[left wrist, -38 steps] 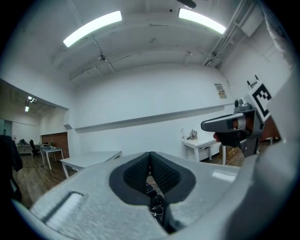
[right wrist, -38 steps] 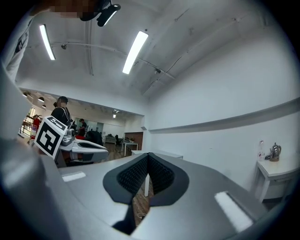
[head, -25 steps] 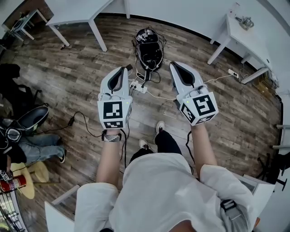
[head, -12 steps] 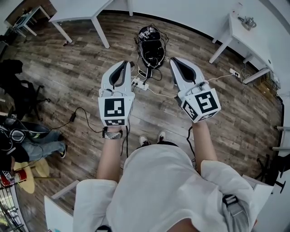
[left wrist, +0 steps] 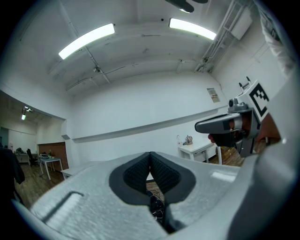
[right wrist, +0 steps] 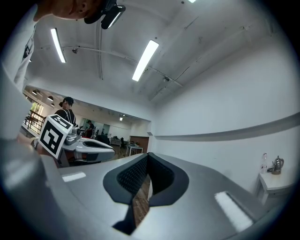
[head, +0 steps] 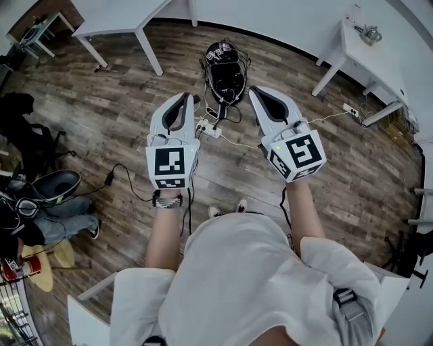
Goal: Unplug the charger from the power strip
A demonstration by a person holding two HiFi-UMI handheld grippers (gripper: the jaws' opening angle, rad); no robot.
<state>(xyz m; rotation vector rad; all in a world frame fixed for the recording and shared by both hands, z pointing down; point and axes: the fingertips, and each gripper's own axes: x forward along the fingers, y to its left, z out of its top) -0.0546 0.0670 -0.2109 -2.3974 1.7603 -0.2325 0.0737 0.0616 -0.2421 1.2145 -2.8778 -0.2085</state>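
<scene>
A white power strip (head: 207, 128) lies on the wood floor with a white cable (head: 238, 143) running off to the right; a charger on it I cannot make out. Just beyond it sits a black device (head: 224, 73) tangled in cords. My left gripper (head: 184, 99) is held level high above the floor, left of the strip in the head view, jaws shut and empty. My right gripper (head: 257, 93) hangs level to the right, jaws together with nothing between them. In the left gripper view the gripper (left wrist: 150, 156) has its pads pressed together; the right gripper (right wrist: 147, 156) looks the same.
White tables stand at the far left (head: 115, 19) and far right (head: 369, 57). A second power strip (head: 349, 109) lies by the right table. A black cable (head: 122, 177) trails over the floor at left. A seated person's legs (head: 64, 215) and chairs are at the left edge.
Both grippers stay side by side above the floor; the right one has shifted slightly left. The person's feet have drawn back under the body. The seated person at left moved their legs.
</scene>
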